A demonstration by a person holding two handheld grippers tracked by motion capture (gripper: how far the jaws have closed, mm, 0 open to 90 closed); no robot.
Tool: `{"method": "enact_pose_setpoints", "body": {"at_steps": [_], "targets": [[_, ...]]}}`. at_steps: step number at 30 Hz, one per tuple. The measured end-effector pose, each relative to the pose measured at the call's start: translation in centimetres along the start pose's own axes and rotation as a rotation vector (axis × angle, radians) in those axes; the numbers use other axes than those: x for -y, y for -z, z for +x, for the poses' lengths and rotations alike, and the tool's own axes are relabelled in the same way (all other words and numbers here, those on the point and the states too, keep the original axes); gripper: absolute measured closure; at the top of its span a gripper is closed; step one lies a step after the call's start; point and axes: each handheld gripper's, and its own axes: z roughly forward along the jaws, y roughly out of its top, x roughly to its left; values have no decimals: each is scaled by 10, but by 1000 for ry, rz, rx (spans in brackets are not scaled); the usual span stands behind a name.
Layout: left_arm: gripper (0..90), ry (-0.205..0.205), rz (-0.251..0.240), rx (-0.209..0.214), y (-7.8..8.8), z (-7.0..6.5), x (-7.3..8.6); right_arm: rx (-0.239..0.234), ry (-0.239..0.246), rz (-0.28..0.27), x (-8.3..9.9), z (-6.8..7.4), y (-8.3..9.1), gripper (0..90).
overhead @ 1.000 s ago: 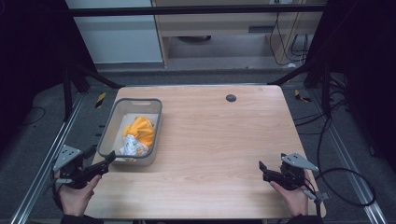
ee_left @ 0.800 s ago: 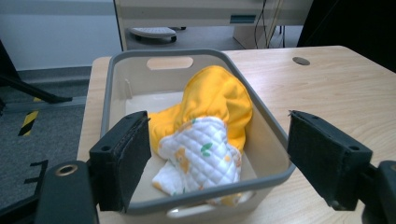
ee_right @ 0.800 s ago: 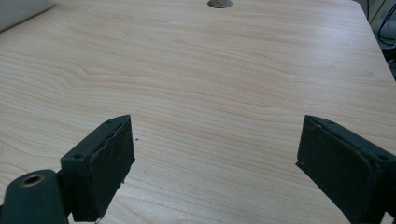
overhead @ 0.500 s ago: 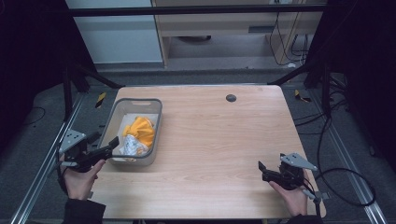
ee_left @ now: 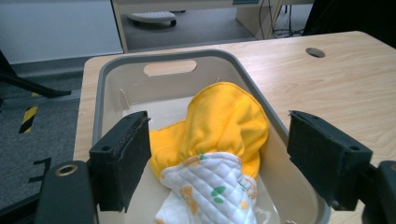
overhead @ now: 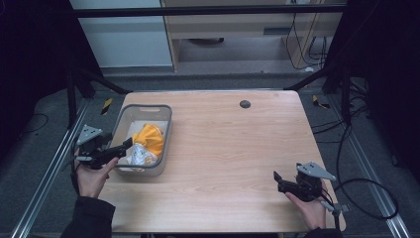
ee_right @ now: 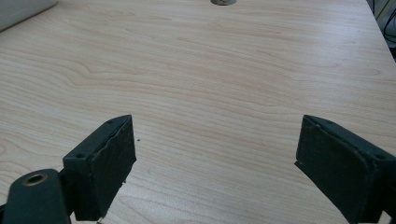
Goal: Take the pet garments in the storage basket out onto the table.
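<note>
While the right gripper (overhead: 283,181) rests wide open and empty near the table's (overhead: 233,148) front right edge, the left gripper (overhead: 124,146), jaws spread wide and empty, has advanced over the grey bin's (overhead: 143,107) rim toward the yellow cloth (ee_left: 224,119) inside, likely preparing a grasp.

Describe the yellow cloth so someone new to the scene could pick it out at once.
On the wooden table, look to the grey plastic bin near its left edge. Inside lies the yellow cloth, bunched toward the bin's right wall, just ahead of the open left tool. It is plain bright yellow, unlike the white quilted printed cloth overlapping its near edge.
</note>
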Motion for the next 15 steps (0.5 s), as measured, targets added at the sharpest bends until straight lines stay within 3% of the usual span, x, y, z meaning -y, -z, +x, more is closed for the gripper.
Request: {"method": "enact_pose_setpoints", "body": {"at_steps": [4,15], "targets": [[220,19,18,-3,-10,5,-1,-1,-1,0,0,0,0,118],[253,11,105,-4,-34,7,-5,-2,15,12,0,1,-2,119]]}}
